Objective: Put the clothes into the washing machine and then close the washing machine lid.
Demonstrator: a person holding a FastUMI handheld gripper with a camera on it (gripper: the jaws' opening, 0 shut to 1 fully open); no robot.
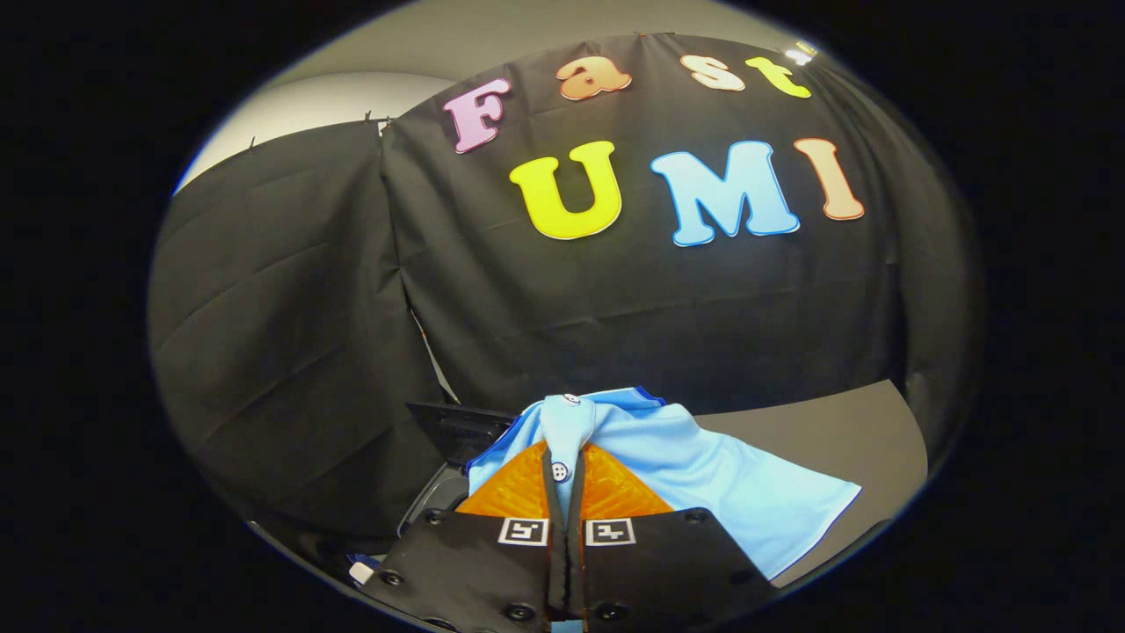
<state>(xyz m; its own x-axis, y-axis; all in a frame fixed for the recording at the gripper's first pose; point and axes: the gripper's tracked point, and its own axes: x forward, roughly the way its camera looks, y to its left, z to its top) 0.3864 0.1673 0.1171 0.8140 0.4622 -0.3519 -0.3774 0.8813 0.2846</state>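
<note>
A soft, smooth light-blue shirt (703, 475) with small white buttons is clamped at its button placket between the ribbed fingers of the claw (563, 470); its loose cloth is draped beyond the claw over the flat grey worktop (844, 431)

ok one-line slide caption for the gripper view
Tongs shut on a light blue shirt, lifted before the booth's black cloth wall.

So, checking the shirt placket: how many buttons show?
2 on the light blue shirt: one button at the collar beyond the tongs, one button between the fingertips, which pinch the fabric. Others may be hidden.
</note>
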